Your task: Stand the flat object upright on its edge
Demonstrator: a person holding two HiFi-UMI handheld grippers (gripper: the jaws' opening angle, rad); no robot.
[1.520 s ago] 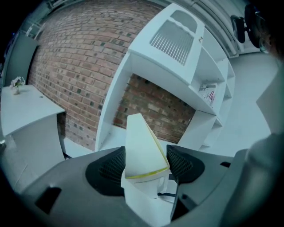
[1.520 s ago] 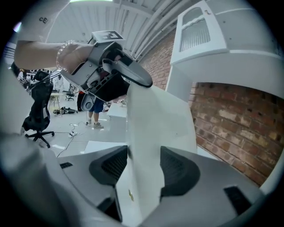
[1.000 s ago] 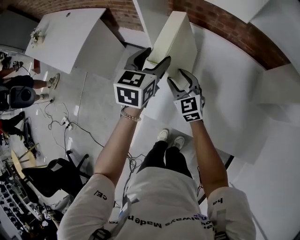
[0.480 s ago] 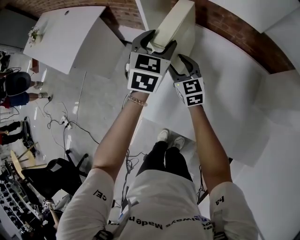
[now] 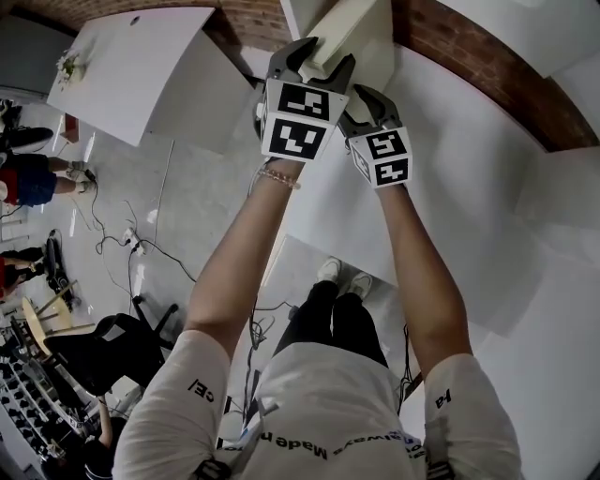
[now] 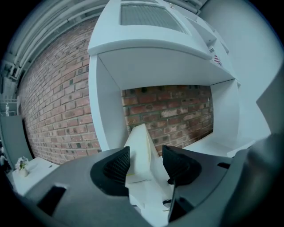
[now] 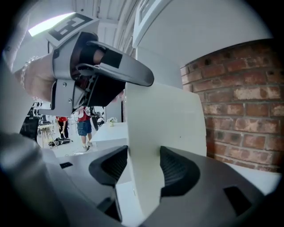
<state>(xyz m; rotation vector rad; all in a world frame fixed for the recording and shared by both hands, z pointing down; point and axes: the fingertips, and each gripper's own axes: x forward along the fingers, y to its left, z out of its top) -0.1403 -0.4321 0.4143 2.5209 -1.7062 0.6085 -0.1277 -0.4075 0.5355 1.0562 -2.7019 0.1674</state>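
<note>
Showing box [image 7: 164,128] broadside: right gripper view only

Brick wall [image 6: 57,102] behind white shelving [image 6: 146,48]; white table [image 5: 141,66] (to left).

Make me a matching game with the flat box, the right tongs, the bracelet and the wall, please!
Things:
1. flat box
2. right tongs
3. bracelet
4. wall

Clues:
A. made of red-brown bricks
B. around the person's left wrist
C. cream-white
D. shut on the box, one pad on each side

Pairs: 1-C, 2-D, 3-B, 4-A
</note>
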